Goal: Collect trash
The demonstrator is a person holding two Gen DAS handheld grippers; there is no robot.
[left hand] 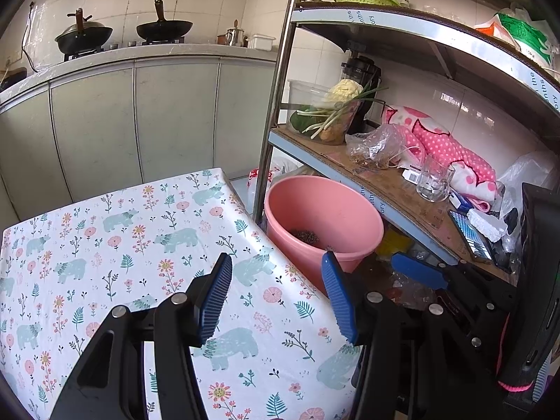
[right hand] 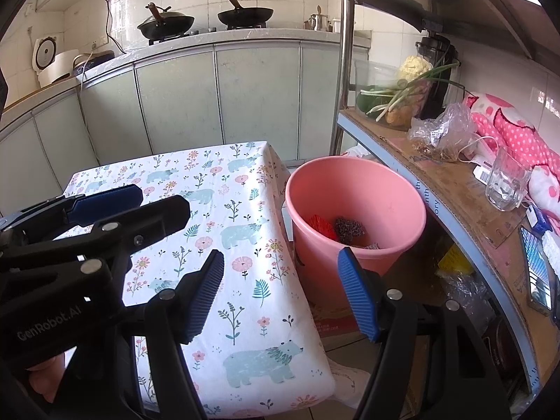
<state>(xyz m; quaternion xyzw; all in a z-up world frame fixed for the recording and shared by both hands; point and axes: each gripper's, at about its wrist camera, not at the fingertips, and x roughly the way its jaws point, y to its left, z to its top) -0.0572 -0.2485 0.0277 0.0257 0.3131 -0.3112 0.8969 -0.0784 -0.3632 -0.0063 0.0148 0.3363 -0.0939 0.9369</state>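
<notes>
A pink bucket (left hand: 315, 203) (right hand: 350, 189) stands on the floor between the table and a shelf. Inside it lie a red wrapper (right hand: 321, 225) and a dark crumpled wad (right hand: 348, 228). My left gripper (left hand: 278, 297) hovers open over the table's right edge, nothing between its blue pads. My right gripper (right hand: 281, 294) is open and empty too, held just right of the table's edge and short of the bucket. In the left wrist view the right gripper's blue pad (left hand: 418, 271) shows at the right. The left gripper (right hand: 162, 201) shows at the left of the right wrist view.
The table (left hand: 140, 238) (right hand: 227, 217) wears a white cloth printed with bears and flowers. A metal shelf (right hand: 451, 189) on the right carries a glass mug (right hand: 507, 182), a plastic bag (right hand: 442, 129), a pink dotted cloth and a phone (right hand: 537, 269). Its steel post (left hand: 276, 91) stands behind the bucket.
</notes>
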